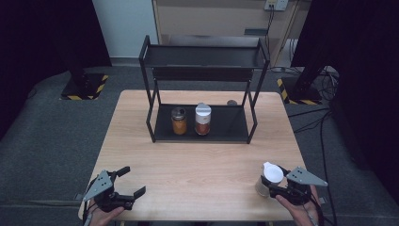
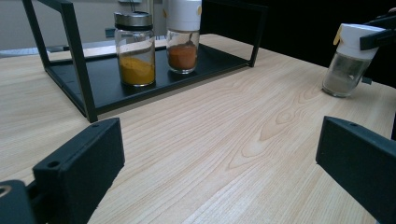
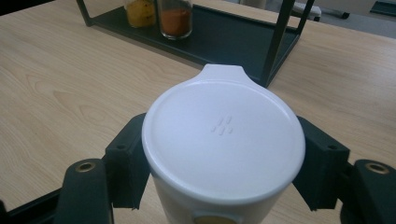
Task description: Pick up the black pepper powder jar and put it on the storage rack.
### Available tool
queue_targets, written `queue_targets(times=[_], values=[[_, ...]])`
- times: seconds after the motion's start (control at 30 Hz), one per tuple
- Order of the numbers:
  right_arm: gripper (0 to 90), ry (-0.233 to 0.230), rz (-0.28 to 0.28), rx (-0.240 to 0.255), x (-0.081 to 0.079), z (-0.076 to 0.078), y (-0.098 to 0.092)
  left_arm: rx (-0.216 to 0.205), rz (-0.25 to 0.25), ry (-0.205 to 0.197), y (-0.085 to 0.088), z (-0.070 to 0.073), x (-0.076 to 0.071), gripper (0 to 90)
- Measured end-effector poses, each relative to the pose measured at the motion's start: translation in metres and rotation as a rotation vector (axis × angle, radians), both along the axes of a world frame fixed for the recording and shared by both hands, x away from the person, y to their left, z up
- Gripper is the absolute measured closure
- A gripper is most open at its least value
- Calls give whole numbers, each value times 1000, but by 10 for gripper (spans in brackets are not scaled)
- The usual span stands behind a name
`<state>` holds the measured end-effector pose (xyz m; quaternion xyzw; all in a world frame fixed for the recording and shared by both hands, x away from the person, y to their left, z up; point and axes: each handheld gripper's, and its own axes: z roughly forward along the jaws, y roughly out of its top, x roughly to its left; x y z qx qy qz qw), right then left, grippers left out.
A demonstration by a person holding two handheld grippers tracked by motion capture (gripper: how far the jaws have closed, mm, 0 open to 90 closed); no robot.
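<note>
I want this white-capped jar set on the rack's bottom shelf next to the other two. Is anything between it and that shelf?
Nothing visible on the bare table between the white-capped jar, held in the right gripper, and the rack's bottom shelf. The rack's front right post stands at the shelf's corner; free space lies right of the red-spice jar.

Overhead and claw-mounted views, rack (image 1: 202, 84) shared

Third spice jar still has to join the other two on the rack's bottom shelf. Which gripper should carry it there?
Right. The right gripper is shut on the white-lidded jar at the table's near right edge. The left gripper hangs open and empty at the near left. The bottom shelf has free space right of the two jars.
</note>
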<state>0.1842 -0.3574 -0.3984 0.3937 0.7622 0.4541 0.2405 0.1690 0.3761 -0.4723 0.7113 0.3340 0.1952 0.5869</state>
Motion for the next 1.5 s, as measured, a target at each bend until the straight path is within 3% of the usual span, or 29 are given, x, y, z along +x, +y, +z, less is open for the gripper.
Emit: queue_targets(times=[0.23, 0.87, 1.5], values=[[311, 1, 6, -6, 5, 10, 9, -2, 2, 0, 0, 0, 0, 4], [311, -18, 74, -18, 45, 55, 48, -3, 3, -1, 1, 0, 0, 4], [311, -16, 81, -5, 94, 76, 80, -4, 3, -2, 1, 0, 0, 4]])
